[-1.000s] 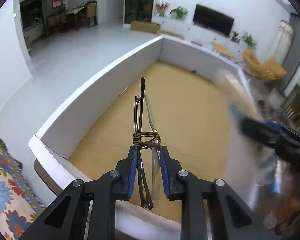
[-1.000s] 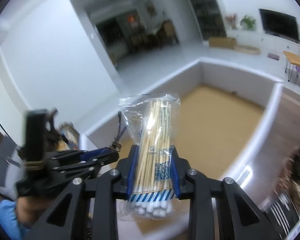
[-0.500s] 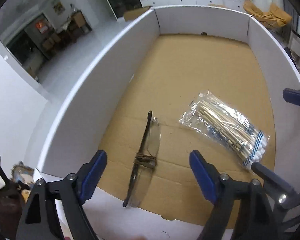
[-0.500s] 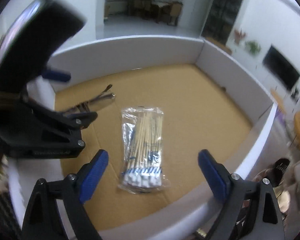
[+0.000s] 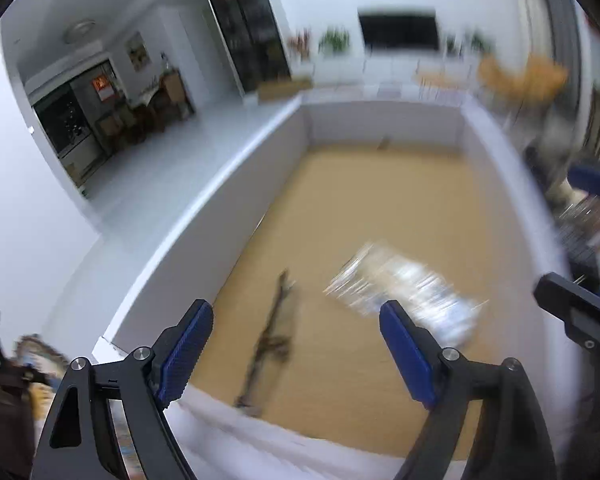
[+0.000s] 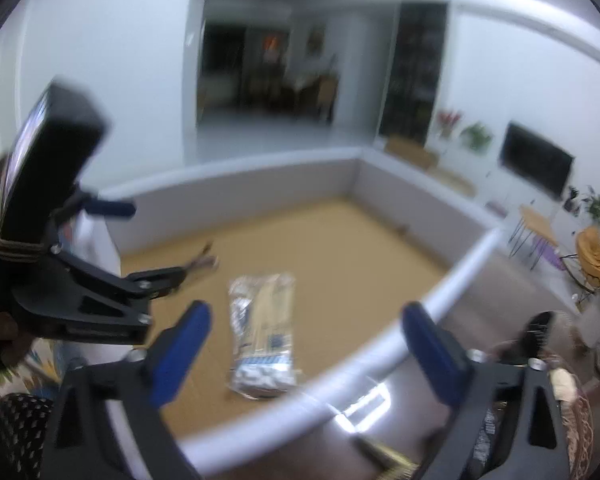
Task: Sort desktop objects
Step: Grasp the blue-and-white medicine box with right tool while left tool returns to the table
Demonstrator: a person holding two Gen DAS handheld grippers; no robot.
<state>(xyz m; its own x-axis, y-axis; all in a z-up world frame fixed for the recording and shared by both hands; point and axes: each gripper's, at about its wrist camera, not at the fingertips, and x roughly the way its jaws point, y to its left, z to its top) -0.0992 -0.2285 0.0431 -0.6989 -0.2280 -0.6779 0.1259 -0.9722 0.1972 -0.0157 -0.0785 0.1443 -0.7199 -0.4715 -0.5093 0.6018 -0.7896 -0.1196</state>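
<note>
A pair of folded glasses lies on the cardboard floor of a white-walled box, near its front edge. A clear bag of cotton swabs lies to their right. My left gripper is open and empty, above the box's front edge. My right gripper is open and empty, held above the swab bag. The glasses show beyond the left gripper's body in the right wrist view. Both views are blurred.
The box wall curves across the front of the right wrist view, with brown table surface outside it. A patterned cloth lies left of the box. The room beyond has a TV and chairs.
Both grippers opened and let the glasses and the swab bag go onto the box floor. Since then both have lifted and drawn back from the box.
</note>
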